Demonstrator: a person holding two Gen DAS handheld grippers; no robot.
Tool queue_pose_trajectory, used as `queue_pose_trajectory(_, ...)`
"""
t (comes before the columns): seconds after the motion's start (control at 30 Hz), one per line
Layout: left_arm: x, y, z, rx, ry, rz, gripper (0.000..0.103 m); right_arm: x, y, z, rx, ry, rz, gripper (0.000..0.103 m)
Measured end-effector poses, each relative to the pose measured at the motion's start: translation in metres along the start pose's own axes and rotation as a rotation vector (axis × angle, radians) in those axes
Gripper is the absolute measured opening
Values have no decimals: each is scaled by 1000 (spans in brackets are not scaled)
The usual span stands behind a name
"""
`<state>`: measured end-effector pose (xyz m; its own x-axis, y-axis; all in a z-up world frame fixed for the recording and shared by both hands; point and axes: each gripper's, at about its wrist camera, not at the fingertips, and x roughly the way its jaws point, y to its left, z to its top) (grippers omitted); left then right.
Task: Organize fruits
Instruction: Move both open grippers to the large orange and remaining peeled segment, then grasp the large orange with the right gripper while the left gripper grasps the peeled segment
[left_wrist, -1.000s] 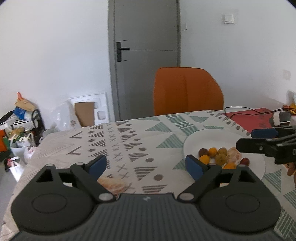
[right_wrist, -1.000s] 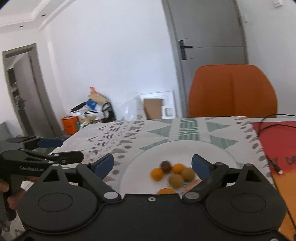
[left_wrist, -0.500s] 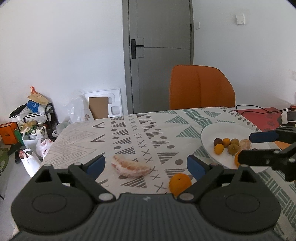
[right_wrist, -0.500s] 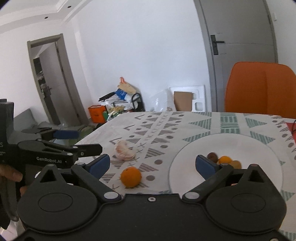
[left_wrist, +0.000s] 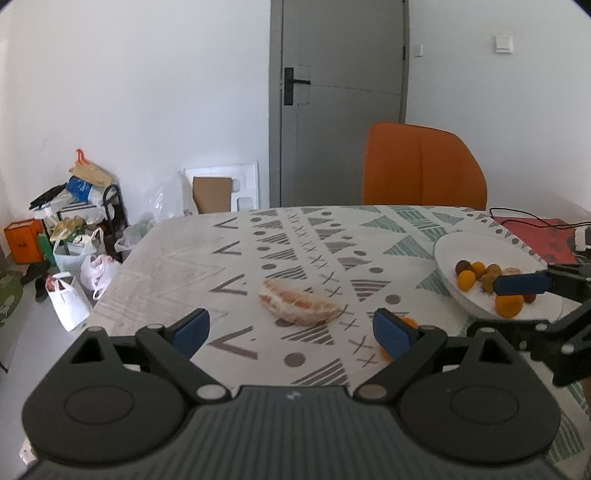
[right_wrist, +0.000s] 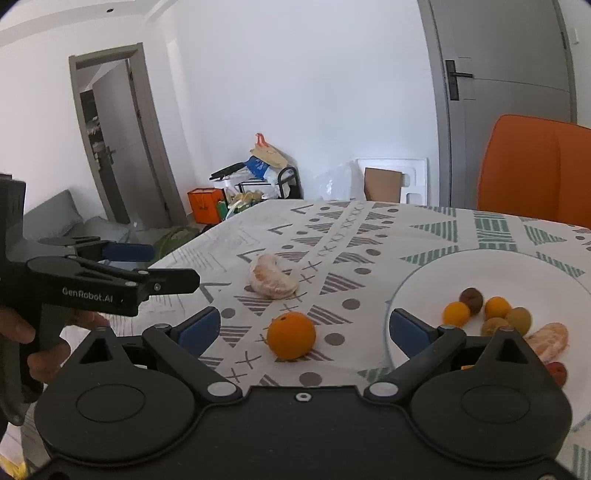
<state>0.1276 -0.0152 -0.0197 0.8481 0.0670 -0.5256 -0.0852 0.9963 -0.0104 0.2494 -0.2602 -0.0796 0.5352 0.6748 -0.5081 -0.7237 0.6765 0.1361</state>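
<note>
**A:** Right wrist view puts the whole orange (right_wrist: 291, 335) dead centre between your right gripper (right_wrist: 306, 325) fingers, sitting loose on the desk (right_wrist: 369, 236) just left of the white plate (right_wrist: 424, 273). A second ago that camera was looking at the plate pile, so you've swung both hands left, toward the strays. Looks to me like you're lining up the next pickups.

**B:** What about the peeled chunk?

**A:** The peeled segment (left_wrist: 298, 307) lies a bit further out on the desk, and the left wrist view now has it between your left gripper (left_wrist: 291, 328) fingers, a little ahead of the tips. Both sets of fingers are spread wide, nothing in either. The left ones barely widened over the last second.

**B:** How far along then?

**A:** Most of the small fruits (right_wrist: 487, 312) are already heaped on the plate with another peeled piece (right_wrist: 548, 339). By my count two things are still off it: the orange and the segment.

**B:** Anything in your way?

**A:** Mostly your own hands. The two grippers sit close side by side, and the orange is right behind your left gripper's right finger, half hidden. The plate rim is near too. The orange chair (left_wrist: 423, 166) and red mat (left_wrist: 535, 232) are well clear.
</note>
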Motion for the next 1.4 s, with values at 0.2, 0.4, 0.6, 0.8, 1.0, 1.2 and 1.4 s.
queue_pose_trajectory(0.2, 9, 10, -7, -13, 9, -10, 94, 19, 10, -9, -13, 26, -33, 78)
queue_pose_trajectory(0.4, 24, 16, -13, -12, 36, -28, 94, 37, 14, -12, -28, 43, -67, 73)
queue_pose_trajectory(0.6, 36, 17, -6, -19, 30, -61, 94, 53, 10, -6, -27, 113, -77, 59)
queue_pose_trajectory(0.8, 52, 14, -2, -10, 46, -96, 94, 67, 19, -2, -72, 178, -59, 40)
queue_pose_trajectory(1.0, 68, 17, 0, -12, 67, -103, 92, 65, 17, 9, -57, 156, -78, 39)
queue_pose_trajectory(1.2, 82, 18, 5, 19, 83, -102, 92, 61, 8, 14, -22, 135, -103, 39)
queue_pose_trajectory(1.4, 98, 16, 10, 41, 95, -129, 92, 52, 3, 23, 21, 106, -120, 39)
